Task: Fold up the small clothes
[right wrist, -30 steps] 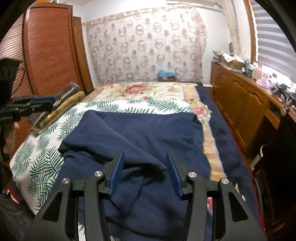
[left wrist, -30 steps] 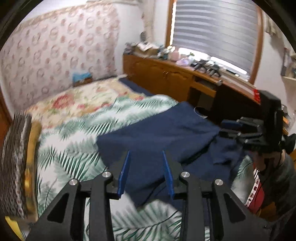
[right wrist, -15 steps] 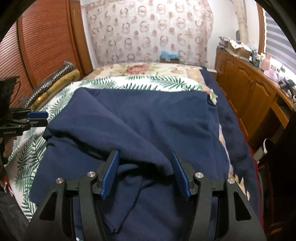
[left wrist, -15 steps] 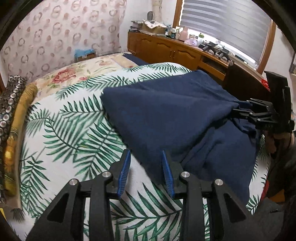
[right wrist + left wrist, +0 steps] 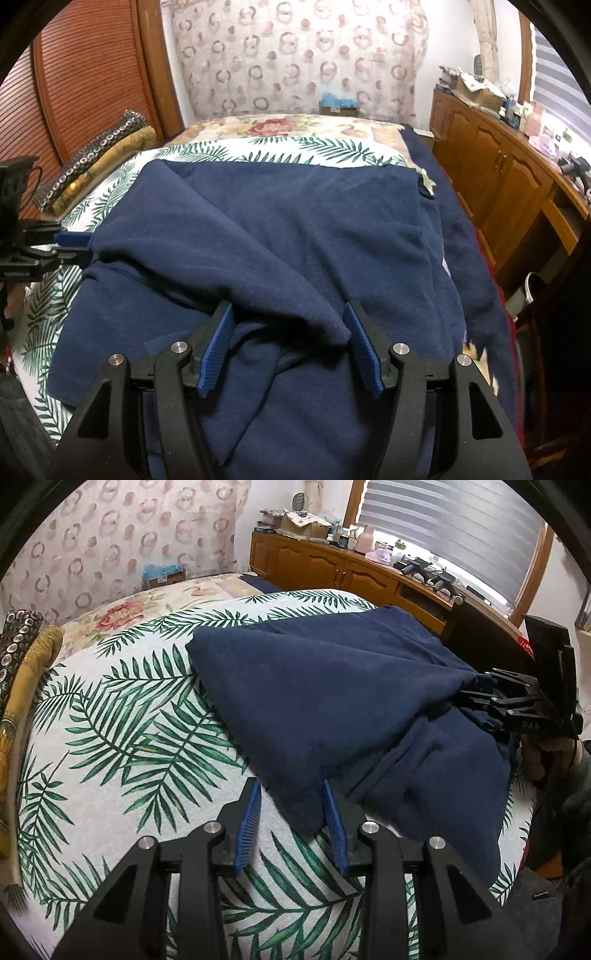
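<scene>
While the fold settles: smooth it before letting go entirely.
Navy garment (image 5: pixel 295 236): centre frame, lying on the leaf-print bed (image 5: pixel 110 746), one layer doubled over.
Right tool (image 5: pixel 290 347): jaws just widened, released, a fold between them.
Left tool (image 5: pixel 291 821): parted, corner between, unpinched.
Next: flatten the ridge and square the edges.

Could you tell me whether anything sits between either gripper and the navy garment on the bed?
Nothing visible does. The navy garment lies open on the leaf-print bedspread; its folded corner sits between the right gripper pads, and an edge lies between the left gripper pads.
</scene>
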A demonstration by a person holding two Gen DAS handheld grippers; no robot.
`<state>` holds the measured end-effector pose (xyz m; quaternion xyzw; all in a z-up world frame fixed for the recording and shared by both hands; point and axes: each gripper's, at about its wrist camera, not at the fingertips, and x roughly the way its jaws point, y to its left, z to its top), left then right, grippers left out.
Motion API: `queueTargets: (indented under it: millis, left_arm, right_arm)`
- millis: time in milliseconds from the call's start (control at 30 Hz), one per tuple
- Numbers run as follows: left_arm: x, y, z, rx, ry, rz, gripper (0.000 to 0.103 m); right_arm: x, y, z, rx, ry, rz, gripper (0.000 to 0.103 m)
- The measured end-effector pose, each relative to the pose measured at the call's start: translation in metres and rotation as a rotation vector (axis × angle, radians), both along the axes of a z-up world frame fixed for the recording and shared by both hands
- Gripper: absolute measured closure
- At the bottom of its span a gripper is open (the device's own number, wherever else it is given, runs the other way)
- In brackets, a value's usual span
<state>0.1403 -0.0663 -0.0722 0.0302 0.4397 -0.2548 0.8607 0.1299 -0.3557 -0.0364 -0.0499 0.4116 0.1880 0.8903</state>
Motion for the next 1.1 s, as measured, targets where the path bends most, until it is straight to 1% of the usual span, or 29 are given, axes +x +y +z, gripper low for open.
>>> queueTargets:
  millis: [400, 433, 500, 533, 600, 633, 667, 700, 733, 767, 800, 867, 1000, 1067, 1100]
  left_arm:
    - [-0.002, -0.003, 0.0, 0.008, -0.006, 0.026, 0.07]
    - [-0.003, -0.004, 0.0, 0.009, -0.006, 0.023, 0.07]
    - [-0.004, -0.005, 0.0, 0.005, -0.004, 0.015, 0.07]
    - [-0.005, -0.005, 0.0, -0.006, 0.001, 0.006, 0.07]
    - [-0.006, -0.006, 0.0, -0.026, 0.005, -0.012, 0.07]
    - [-0.006, -0.005, 0.0, -0.03, 0.001, -0.012, 0.077]
    - [-0.006, -0.006, 0.0, -0.032, -0.001, -0.015, 0.083]
    - [-0.005, -0.004, 0.0, -0.041, -0.008, -0.016, 0.092]
    - [-0.003, -0.002, 0.001, -0.061, -0.01, -0.017, 0.099]
    - [-0.001, 0.001, 0.005, -0.087, -0.009, -0.016, 0.099]
    - [0.0, 0.003, 0.01, -0.101, -0.022, -0.011, 0.1]
    - [0.002, 0.005, 0.026, -0.127, -0.065, -0.004, 0.1]
    - [0.012, 0.0, 0.074, -0.159, -0.176, -0.006, 0.1]
    - [0.022, -0.01, 0.101, -0.165, -0.24, -0.022, 0.1]
    - [0.027, -0.015, 0.109, -0.168, -0.254, -0.029, 0.1]
  right_arm:
    - [0.0, 0.001, 0.0, -0.001, -0.014, 0.005, 0.042]
    - [0.0, 0.001, 0.0, -0.004, -0.017, 0.007, 0.043]
    - [-0.002, 0.003, 0.001, -0.009, -0.023, 0.018, 0.052]
    - [-0.002, 0.004, 0.002, -0.012, -0.026, 0.022, 0.053]
    - [-0.002, 0.007, 0.003, -0.019, -0.033, 0.033, 0.061]
    - [-0.001, 0.008, 0.003, -0.021, -0.037, 0.036, 0.063]
    - [0.0, 0.007, 0.004, -0.02, -0.042, 0.035, 0.069]
    - [0.0, 0.007, 0.004, -0.015, -0.042, 0.034, 0.074]
    - [0.0, 0.006, 0.004, -0.011, -0.046, 0.033, 0.077]
    - [0.0, 0.005, 0.005, -0.006, -0.053, 0.032, 0.086]
    - [-0.001, 0.004, 0.006, 0.002, -0.056, 0.034, 0.091]
    - [-0.002, 0.002, 0.01, 0.032, -0.07, 0.039, 0.094]
    - [-0.012, -0.003, 0.028, 0.091, -0.12, 0.044, 0.096]
    - [-0.019, -0.006, 0.039, 0.121, -0.144, 0.046, 0.096]
    - [-0.021, -0.007, 0.043, 0.128, -0.153, 0.046, 0.096]
